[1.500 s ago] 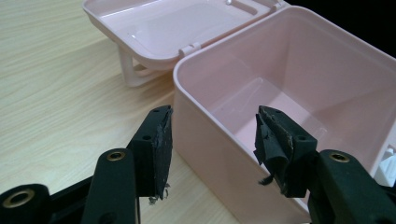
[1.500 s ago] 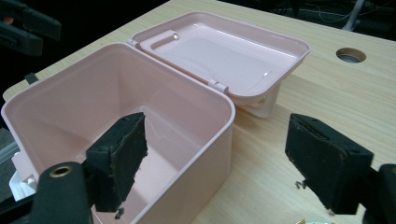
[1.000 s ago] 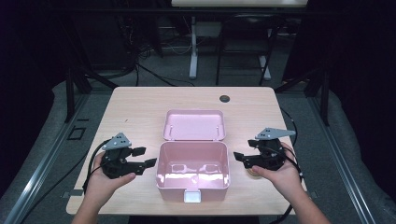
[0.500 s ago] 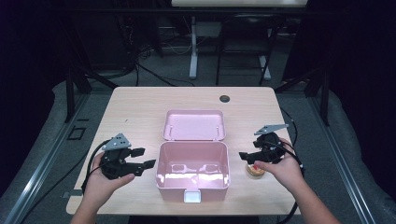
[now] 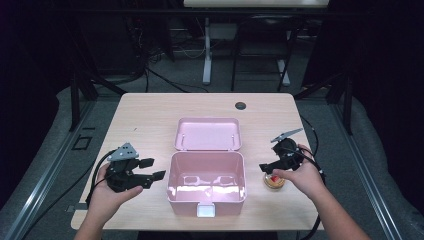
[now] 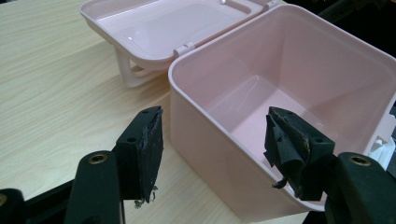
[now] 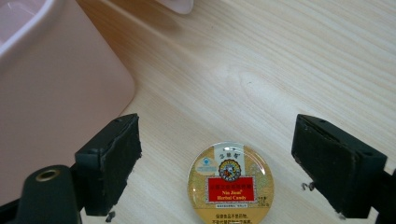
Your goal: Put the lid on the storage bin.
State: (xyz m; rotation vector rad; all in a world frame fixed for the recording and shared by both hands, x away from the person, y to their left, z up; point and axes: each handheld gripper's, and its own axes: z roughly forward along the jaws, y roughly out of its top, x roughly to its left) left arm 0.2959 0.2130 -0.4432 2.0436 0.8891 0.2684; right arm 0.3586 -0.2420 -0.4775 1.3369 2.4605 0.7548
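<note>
A pink box (image 5: 206, 197) stands open at the table's front middle, its lid (image 5: 207, 134) lying back behind it. A round gold candy tin (image 5: 274, 181) with a red label lies flat on the table just right of the box. My right gripper (image 5: 267, 170) hangs over the tin, tilted down. In the right gripper view its jaws have just been opening and stand wide, with the tin (image 7: 230, 182) on the wood between and below them, untouched. My left gripper (image 5: 154, 169) is open left of the box; its fingers (image 6: 144, 140) frame the box's near corner (image 6: 205, 144) without touching.
A small dark round grommet (image 5: 241, 105) sits near the table's (image 5: 140, 115) far edge. Cables trail from both grippers off the table's sides. Bare wood lies left and behind the box. Dark floor, stands and table legs surround the table.
My right hand has shifted and dipped so the gripper points down at the tin, which came into sight beneath it. Its jaws look wider. The left hand has not moved.
</note>
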